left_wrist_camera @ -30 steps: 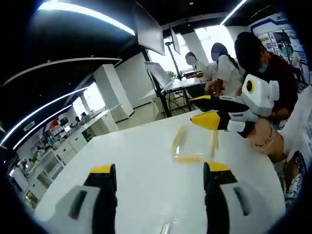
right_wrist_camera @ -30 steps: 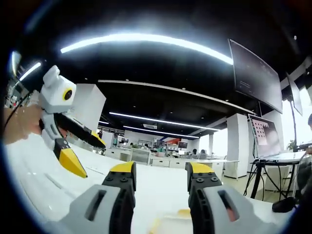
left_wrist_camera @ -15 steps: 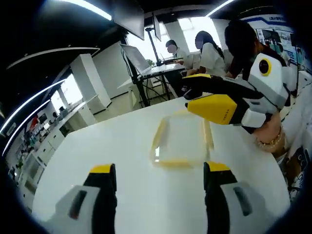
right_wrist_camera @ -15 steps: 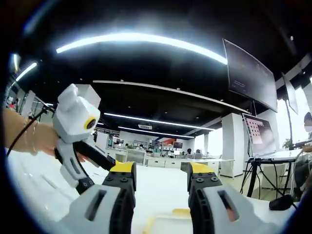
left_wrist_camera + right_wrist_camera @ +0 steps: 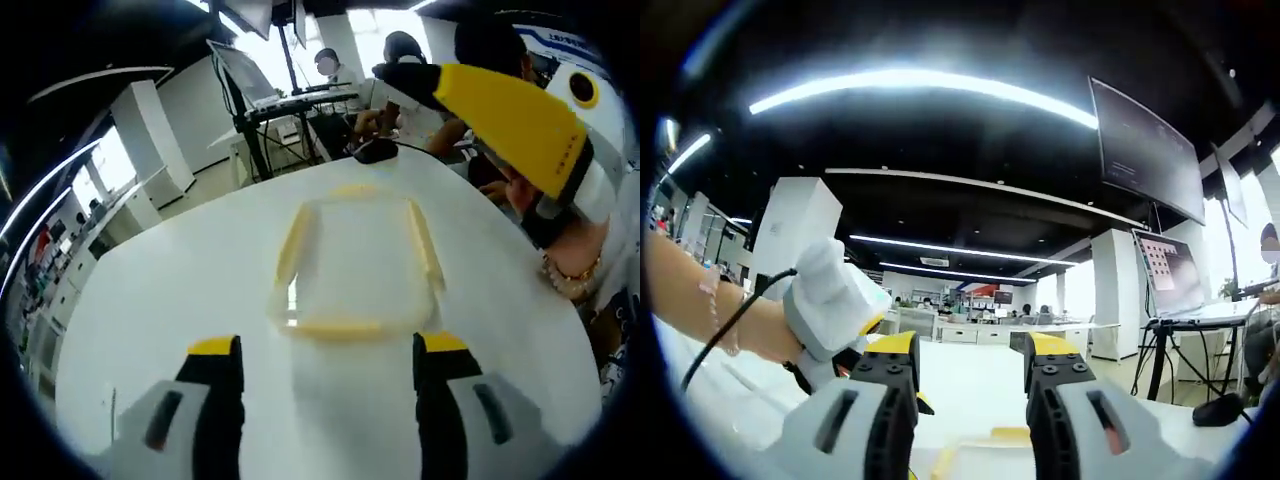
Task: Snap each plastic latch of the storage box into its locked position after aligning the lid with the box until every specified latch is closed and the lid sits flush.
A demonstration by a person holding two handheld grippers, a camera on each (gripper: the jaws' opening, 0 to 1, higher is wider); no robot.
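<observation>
Above the storage box (image 5: 355, 262), both the left claw (image 5: 328, 350) and the right claw (image 5: 965, 345) gape wide, empty.

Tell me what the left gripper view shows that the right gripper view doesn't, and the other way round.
The left gripper view looks down on the clear storage box with its yellow-trimmed lid, lying on the white table, with the right gripper above its far side. The right gripper view aims higher, at ceiling light strips and a hanging monitor. Both share the table, the box's yellow edge and open jaws.
</observation>
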